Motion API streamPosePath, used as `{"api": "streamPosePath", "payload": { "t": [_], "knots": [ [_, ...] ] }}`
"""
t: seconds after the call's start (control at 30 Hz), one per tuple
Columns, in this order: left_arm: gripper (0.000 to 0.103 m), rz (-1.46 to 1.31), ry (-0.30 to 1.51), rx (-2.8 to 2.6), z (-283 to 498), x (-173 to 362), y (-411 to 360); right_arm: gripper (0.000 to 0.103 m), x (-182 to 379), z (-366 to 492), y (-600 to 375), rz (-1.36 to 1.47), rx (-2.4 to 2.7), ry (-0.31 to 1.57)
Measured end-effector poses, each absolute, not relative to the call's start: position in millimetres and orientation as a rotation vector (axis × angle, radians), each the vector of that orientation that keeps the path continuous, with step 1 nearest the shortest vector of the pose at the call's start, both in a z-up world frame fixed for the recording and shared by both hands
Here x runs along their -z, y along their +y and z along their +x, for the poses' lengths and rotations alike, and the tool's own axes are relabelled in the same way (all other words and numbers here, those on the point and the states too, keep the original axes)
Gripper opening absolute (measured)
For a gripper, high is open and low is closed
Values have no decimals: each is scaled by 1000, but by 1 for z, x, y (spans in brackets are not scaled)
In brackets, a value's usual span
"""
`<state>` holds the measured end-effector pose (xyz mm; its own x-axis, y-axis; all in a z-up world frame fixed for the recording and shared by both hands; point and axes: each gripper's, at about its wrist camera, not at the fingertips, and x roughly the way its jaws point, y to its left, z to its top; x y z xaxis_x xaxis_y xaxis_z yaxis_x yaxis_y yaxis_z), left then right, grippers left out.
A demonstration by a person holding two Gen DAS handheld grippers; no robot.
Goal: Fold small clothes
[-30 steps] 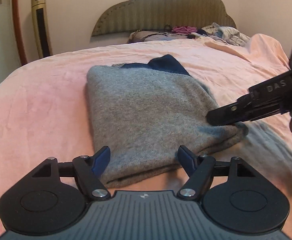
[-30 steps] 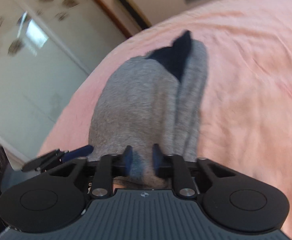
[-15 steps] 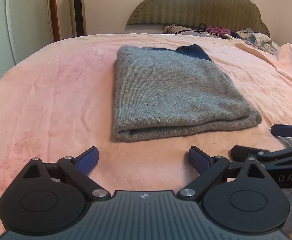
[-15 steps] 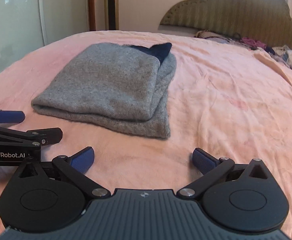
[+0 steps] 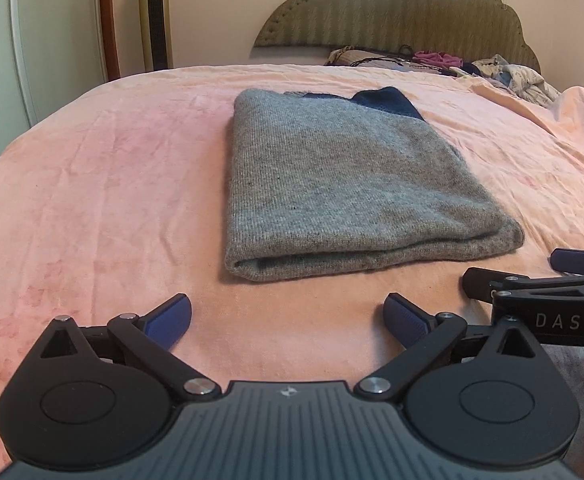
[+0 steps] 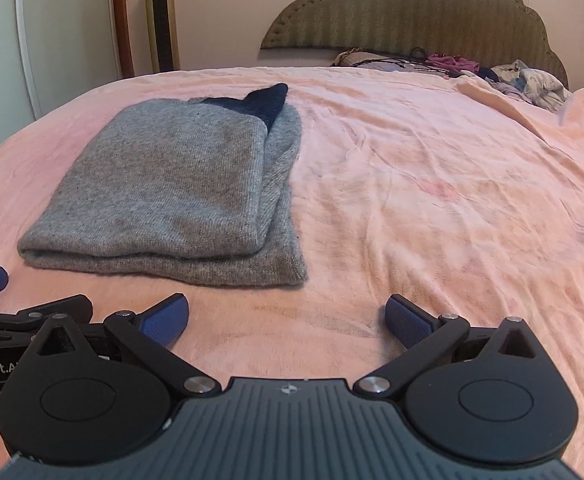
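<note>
Your left gripper (image 5: 288, 314) is released, its blue pads spread wide and holding nothing, and it hangs over the pink bedspread (image 5: 92, 184) just short of the near folded edge of the grey sweater (image 5: 343, 184). A second ago its fingertips were right at that edge; half a second ago it had already drawn clear, and it has barely moved since. Your right gripper (image 6: 288, 316) is likewise released and empty, level with the left one and off to the sweater's right, over bare bedspread (image 6: 431, 200). A second ago it was clenched on the sweater's near edge, so the cloth has been let go. In the left view the right gripper (image 5: 547, 276) shows beside the sweater's near right corner, apart from it; in the right view the left gripper (image 6: 32, 312) sits just before the sweater's near left corner. The sweater (image 6: 180, 192) lies flat in a folded rectangle, a dark blue part (image 6: 264, 100) showing at its far end, the lower layer sticking out past the upper one on its right side. Beyond the sweater stand the headboard (image 5: 403, 8) and a heap of loose clothes (image 5: 503, 76).
</note>
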<state>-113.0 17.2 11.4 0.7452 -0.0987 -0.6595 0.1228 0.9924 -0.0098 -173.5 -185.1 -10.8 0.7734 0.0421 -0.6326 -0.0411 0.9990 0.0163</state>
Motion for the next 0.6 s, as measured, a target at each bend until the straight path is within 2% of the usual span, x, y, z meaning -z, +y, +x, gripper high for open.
{"api": "streamPosePath", "payload": {
  "t": [0.6],
  "knots": [
    [103, 32, 721, 119, -111, -11, 17, 103, 10, -176, -187, -1, -39, 685]
  ]
}}
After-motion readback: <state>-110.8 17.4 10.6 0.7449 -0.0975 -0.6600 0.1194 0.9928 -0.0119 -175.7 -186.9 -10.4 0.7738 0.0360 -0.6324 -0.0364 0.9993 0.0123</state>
